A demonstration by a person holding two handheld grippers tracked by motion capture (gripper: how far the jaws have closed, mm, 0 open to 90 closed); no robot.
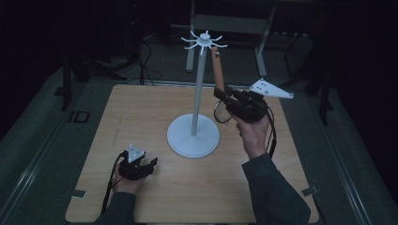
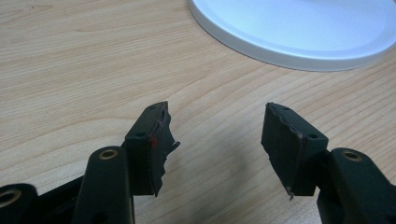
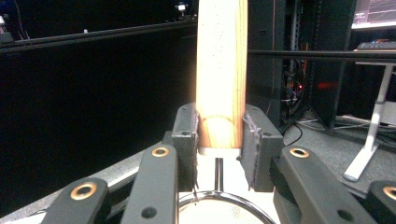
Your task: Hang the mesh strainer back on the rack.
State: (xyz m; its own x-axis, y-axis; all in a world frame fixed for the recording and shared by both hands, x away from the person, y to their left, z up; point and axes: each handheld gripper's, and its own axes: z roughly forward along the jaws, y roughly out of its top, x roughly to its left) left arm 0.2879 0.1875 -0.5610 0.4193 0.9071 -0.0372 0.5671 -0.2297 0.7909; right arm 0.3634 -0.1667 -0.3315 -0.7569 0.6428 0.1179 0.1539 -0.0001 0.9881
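Observation:
A white stand (image 1: 198, 89) with a round base (image 1: 185, 140) and a crown of hooks (image 1: 204, 41) rises from the middle of the wooden table (image 1: 141, 112). My right gripper (image 1: 219, 92) (image 3: 219, 128) is shut on the lower end of a wooden handle (image 1: 216, 68) (image 3: 222, 70); the handle stands upright beside the pole, its top close to the hooks. A metal ring (image 1: 221, 112) (image 3: 224, 205) hangs from the handle below the jaws. Whether the handle's top touches a hook I cannot tell. My left gripper (image 1: 151, 163) (image 2: 217, 135) rests open on the table, nothing between its jaws.
The stand's base (image 2: 299, 28) lies just ahead of the left gripper. The table's front edge runs close behind both forearms. A dark floor with cables, metal frames and other stands surrounds the table at the back.

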